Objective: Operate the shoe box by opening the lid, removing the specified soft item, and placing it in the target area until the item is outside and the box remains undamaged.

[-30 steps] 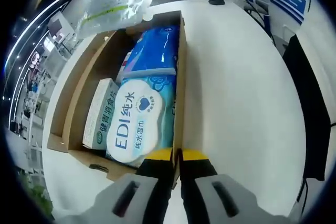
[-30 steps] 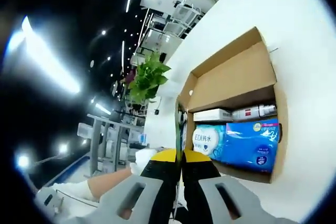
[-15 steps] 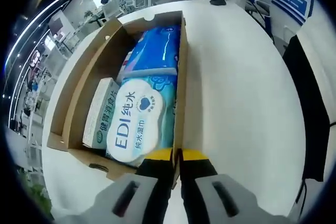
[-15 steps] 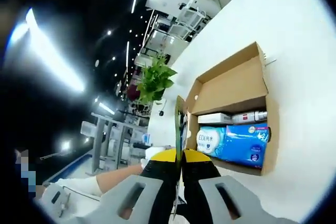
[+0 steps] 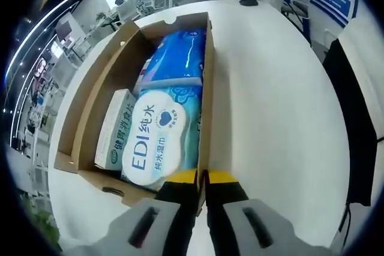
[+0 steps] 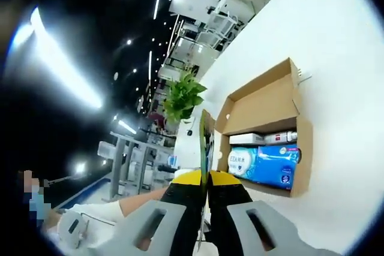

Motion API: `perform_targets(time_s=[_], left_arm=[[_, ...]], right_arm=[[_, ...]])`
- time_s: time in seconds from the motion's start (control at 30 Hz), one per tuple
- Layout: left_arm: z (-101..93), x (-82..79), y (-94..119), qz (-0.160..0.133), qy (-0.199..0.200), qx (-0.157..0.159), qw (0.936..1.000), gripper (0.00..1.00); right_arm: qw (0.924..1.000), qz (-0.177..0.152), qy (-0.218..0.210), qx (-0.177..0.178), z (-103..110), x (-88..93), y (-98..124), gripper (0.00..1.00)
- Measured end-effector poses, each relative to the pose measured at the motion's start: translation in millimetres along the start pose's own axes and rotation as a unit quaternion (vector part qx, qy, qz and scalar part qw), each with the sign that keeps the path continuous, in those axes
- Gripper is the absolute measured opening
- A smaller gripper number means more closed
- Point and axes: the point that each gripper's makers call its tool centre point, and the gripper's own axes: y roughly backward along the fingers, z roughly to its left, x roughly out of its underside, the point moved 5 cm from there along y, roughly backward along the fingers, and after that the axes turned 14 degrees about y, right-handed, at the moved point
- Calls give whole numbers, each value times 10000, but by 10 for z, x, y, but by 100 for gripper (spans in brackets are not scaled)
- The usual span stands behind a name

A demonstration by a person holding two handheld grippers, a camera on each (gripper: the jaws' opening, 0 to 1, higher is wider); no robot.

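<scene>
Open cardboard shoe box [image 5: 90,106] resting on a white desk [image 5: 276,124], lid off. Left gripper [image 5: 201,179] pressed together on the box's long side wall, yellow-tipped jaws pinching the thin cardboard near a corner. Inside, a wet-wipe pack [image 5: 157,139] with a white oval label lying against that pinched wall; just beside it toward the far wall, a slim white-and-green carton [image 5: 114,130]; beyond the pack, more blue soft packaging [image 5: 180,52] toward the box's other end. In the right gripper view, right gripper [image 6: 204,179] clamped on a thin cardboard panel [image 6: 203,142] held edge-on and raised clear of the desk, probably the lid; shoe box [image 6: 264,103] well apart below, with what appears to be a white bottle [image 6: 277,137] along an inner wall. Soft item not yet lifted, likely the wipe pack. Risks, as judgement: a hard pinch or sideways pull creasing or tearing the side wall; the pack, wedged between wall and carton, dragging the carton or tipping the box if pulled at an angle; the lid bending or slipping from its narrow hold; no free gripper until something is set down.
</scene>
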Motion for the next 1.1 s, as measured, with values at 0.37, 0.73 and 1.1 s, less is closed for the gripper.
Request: perform_targets(time_s=[0.37,0.73,1.1], left_arm=[[-4,-4,4,-13,24,-30,10000,3],[-2,-1,4,-12,48,-15,10000,3],[-2,2,3,3,42,-22,10000,3]], right_arm=[[9989,97,457,51,457,-40,162,0],[9981,216,269,515,103,123,338,0],[9982,109,-7,594,-330,75,627,0]])
